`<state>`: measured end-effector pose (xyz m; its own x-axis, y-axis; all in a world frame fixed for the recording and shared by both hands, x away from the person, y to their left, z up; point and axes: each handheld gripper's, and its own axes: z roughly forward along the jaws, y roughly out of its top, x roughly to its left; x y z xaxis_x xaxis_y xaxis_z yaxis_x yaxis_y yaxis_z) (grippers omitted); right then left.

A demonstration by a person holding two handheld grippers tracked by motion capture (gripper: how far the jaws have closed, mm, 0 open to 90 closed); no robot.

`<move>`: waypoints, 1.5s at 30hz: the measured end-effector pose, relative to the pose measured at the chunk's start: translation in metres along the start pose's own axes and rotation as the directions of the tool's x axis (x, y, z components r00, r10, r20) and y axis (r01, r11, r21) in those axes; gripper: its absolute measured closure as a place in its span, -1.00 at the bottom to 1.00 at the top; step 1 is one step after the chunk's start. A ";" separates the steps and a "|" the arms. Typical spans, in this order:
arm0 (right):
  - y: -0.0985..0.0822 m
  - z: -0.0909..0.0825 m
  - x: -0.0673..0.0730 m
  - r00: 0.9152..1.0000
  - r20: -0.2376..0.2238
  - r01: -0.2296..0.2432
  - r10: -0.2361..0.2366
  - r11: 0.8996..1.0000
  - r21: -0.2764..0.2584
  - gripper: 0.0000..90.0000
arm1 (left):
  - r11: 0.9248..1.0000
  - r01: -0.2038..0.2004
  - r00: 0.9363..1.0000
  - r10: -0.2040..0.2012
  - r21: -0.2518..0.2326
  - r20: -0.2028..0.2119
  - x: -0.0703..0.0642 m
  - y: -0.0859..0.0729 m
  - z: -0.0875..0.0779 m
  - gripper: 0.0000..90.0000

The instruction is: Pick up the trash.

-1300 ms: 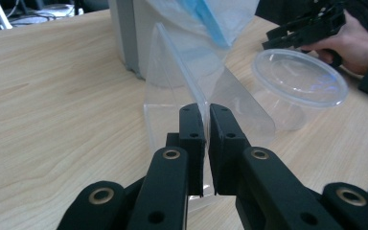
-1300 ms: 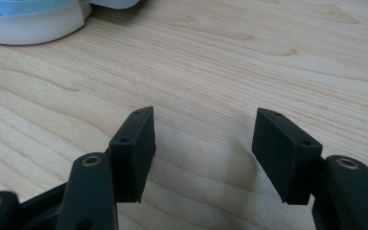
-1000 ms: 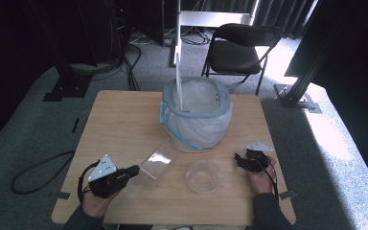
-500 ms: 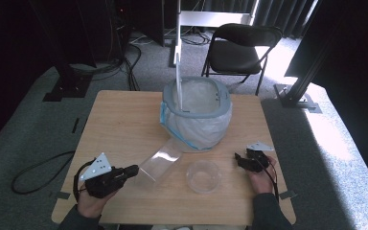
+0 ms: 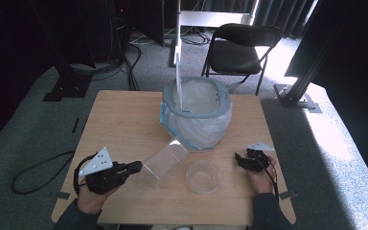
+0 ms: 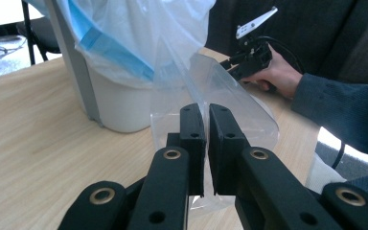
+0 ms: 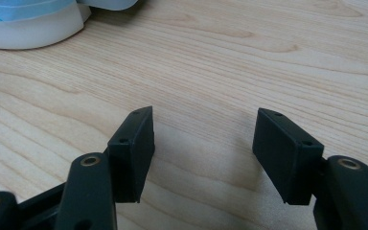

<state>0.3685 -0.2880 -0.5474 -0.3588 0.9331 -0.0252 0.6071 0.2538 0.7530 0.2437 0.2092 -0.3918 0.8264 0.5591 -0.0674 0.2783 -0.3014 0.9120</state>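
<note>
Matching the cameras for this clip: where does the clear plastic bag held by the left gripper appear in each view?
High view: the clear plastic bag lies lower centre, slanting from the left gripper up toward the lined bin.
Left gripper view: centre, pinched between the shut fingers, fanning out right.
Right gripper view: I cannot make it out; open fingers over bare table.
Shared landmark: the lined bin, its base at the right gripper view's top left.

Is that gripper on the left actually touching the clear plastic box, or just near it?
Touching. In the left gripper view the left gripper has its black jaws pinched shut on the thin wall of the clear plastic box.
</note>
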 end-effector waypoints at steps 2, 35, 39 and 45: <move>0.000 0.000 0.000 1.000 0.000 0.001 -0.001 1.000 0.001 -0.14 | 1.000 -0.005 1.000 0.005 -0.003 0.009 -0.001 0.003 -0.001 0.91; 0.000 0.000 0.000 1.000 0.000 0.001 -0.001 1.000 0.000 -0.14 | 0.993 -0.083 0.993 0.089 -0.088 0.074 -0.007 0.062 -0.006 0.91; 0.000 0.000 0.000 1.000 -0.001 0.000 0.000 1.000 -0.001 -0.14 | 0.991 -0.092 0.992 0.100 -0.099 0.081 -0.008 0.070 -0.004 0.91; 0.000 0.000 0.000 1.000 -0.001 0.001 -0.001 1.000 0.000 -0.14 | 0.989 -0.098 0.990 0.108 -0.107 0.094 -0.008 0.081 0.000 0.91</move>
<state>0.3683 -0.2881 -0.5474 -0.3601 0.9326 -0.0255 0.6068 0.2549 0.7529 0.2599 0.1804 -0.3171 0.8940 0.4480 -0.0060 0.1420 -0.2706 0.9522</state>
